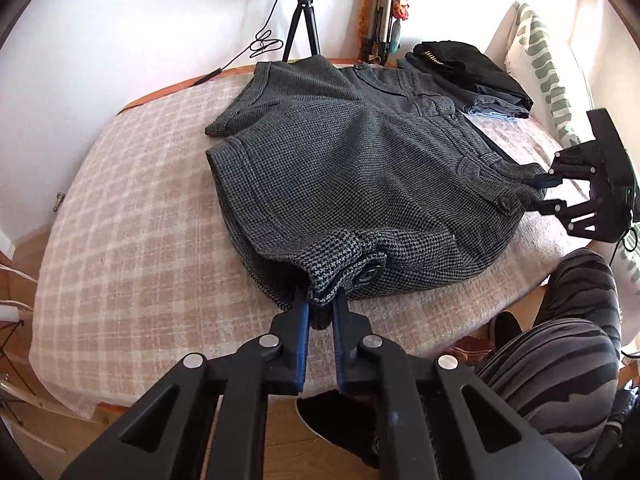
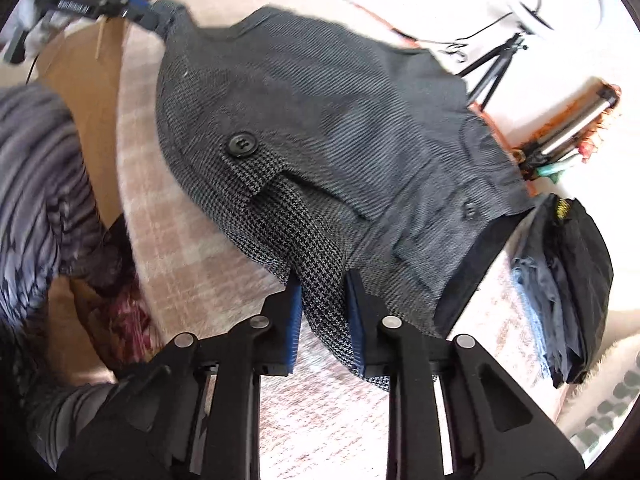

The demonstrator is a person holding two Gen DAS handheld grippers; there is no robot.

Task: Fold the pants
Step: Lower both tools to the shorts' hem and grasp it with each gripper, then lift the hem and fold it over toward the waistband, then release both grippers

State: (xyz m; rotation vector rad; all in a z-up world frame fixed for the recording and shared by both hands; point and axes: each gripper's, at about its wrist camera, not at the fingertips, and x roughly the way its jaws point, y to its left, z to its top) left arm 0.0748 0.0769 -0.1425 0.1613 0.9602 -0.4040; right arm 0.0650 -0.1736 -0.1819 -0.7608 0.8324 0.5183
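Observation:
Grey houndstooth pants (image 1: pixel 360 168) lie on a checked blanket, short legs toward the far side, waistband toward me. My left gripper (image 1: pixel 320 300) is shut on the near waistband corner by a black button (image 1: pixel 366 274). My right gripper (image 1: pixel 538 192) is shut on the waistband's other end at the right. In the right wrist view the right gripper (image 2: pixel 320 284) clamps the waistband fabric of the pants (image 2: pixel 320 120), and the left gripper (image 2: pixel 156 16) holds the far corner at the top left.
A beige checked blanket (image 1: pixel 140 240) covers the round table. A stack of dark folded clothes (image 1: pixel 472 72) sits at the back right. A tripod (image 1: pixel 302 28) stands behind the table, a patterned cushion (image 1: pixel 548 64) to the right. A person's striped legs (image 1: pixel 560 352) are at the near right.

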